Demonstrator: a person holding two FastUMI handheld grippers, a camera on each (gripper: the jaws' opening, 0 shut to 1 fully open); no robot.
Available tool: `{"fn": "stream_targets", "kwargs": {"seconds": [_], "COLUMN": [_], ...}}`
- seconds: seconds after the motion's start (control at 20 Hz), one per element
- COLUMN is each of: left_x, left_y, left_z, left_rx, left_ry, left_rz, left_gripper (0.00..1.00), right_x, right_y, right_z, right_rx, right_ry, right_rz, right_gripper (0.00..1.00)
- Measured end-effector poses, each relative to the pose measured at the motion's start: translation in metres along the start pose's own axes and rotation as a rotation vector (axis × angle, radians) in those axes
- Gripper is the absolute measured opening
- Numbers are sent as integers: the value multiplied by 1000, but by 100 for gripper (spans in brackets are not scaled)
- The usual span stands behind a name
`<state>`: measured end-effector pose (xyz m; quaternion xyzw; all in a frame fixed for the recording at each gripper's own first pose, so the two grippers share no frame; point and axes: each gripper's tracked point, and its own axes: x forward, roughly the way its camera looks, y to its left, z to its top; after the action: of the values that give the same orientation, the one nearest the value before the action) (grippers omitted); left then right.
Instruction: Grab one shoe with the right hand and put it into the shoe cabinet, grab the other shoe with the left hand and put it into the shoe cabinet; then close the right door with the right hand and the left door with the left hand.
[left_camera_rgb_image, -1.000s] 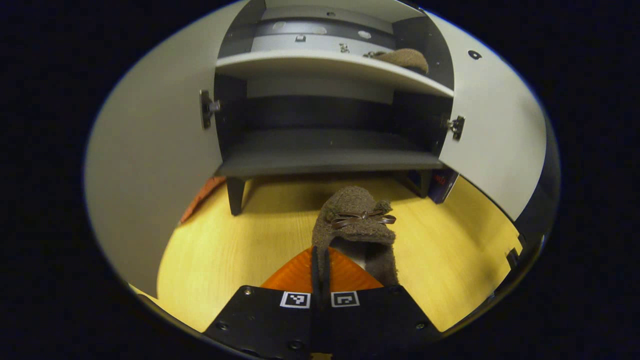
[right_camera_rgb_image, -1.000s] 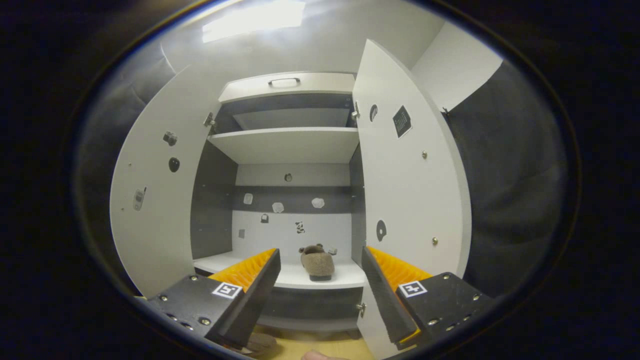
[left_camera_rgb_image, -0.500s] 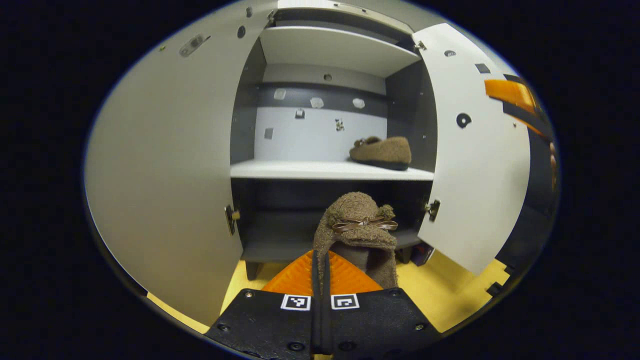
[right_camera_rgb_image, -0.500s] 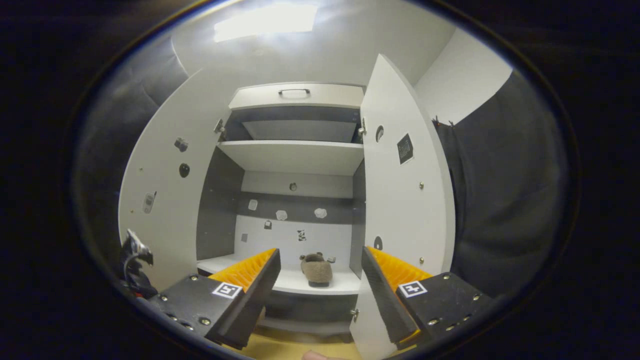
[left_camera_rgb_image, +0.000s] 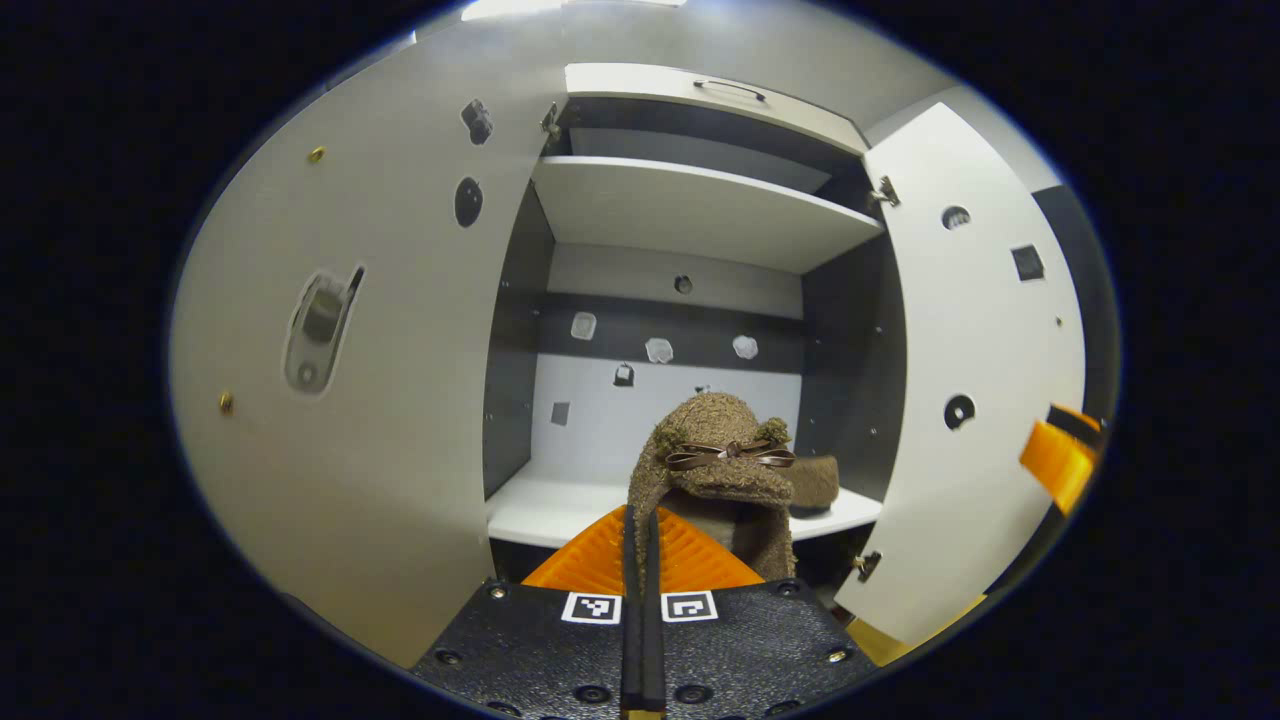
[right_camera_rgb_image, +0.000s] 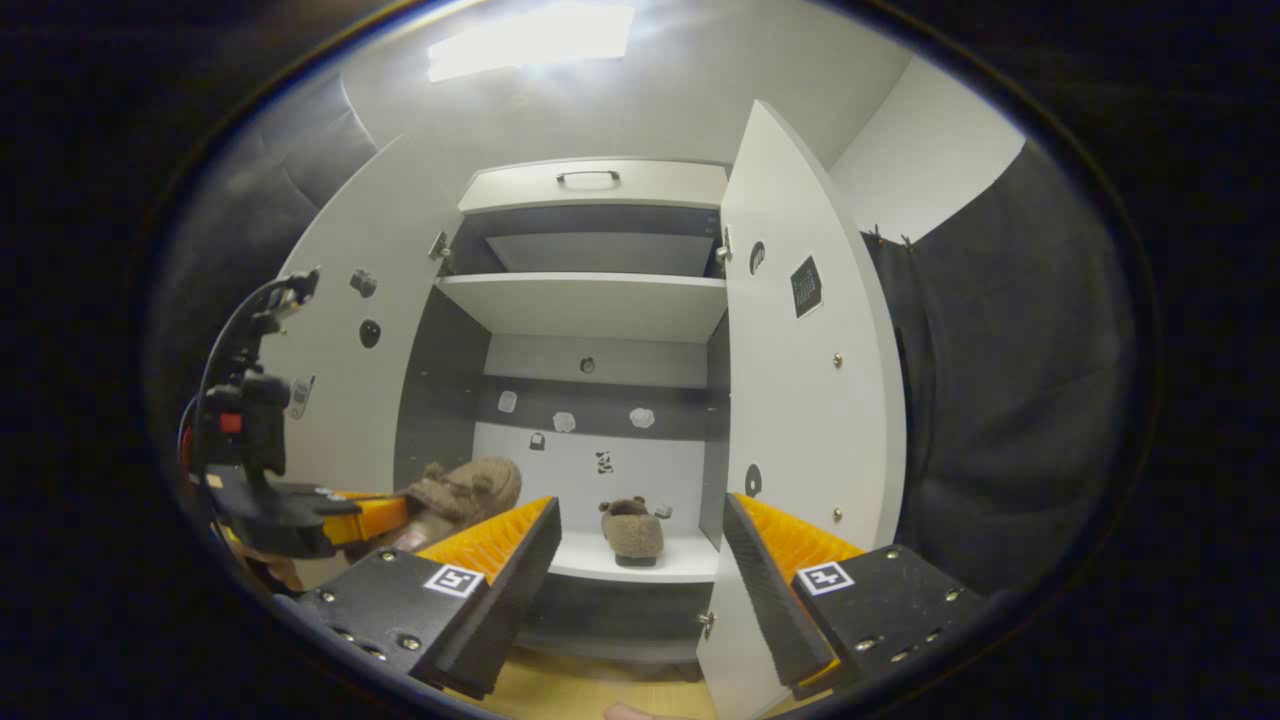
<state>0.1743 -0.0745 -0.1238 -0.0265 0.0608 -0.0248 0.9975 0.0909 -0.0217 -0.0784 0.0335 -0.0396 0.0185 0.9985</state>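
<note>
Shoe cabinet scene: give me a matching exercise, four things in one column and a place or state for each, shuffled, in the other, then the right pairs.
1. left gripper
2. right gripper
3. shoe on the shelf
4. right door

A. swung open
B. open, holding nothing
C. resting inside the shoe cabinet
D. shut on the held shoe

Pairs: 1-D, 2-B, 3-C, 4-A

Lit from a glaring ceiling panel (right_camera_rgb_image: 530, 35); dim, shadowed cabinet (right_camera_rgb_image: 590, 300) interior; sharp centre, strong fisheye bending at edges.
</note>
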Motion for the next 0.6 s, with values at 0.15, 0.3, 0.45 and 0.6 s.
{"fn": "stream_targets", "kwargs": {"seconds": [0.15,0.3,0.45,0.6], "left_x": [37,79,122,162], "left_y": [-5,3,8,13], "left_z": [23,36,35,9], "left_rx": [-80,-102,-90,-136], "left_ry": [-14,-20,-5,68], "left_rz": [7,62,100,112], "left_gripper": [1,1,1,1], "right_x": [6,8,9,12], "right_y": [-1,-3,-5,-15], "right_z": [-3,-8,-16,-26], "right_rx": [19,42,72,83], "right_ry": [9,12,27,40], "right_rz": [23,38,51,33], "right_gripper": [98,98,98,98]}}
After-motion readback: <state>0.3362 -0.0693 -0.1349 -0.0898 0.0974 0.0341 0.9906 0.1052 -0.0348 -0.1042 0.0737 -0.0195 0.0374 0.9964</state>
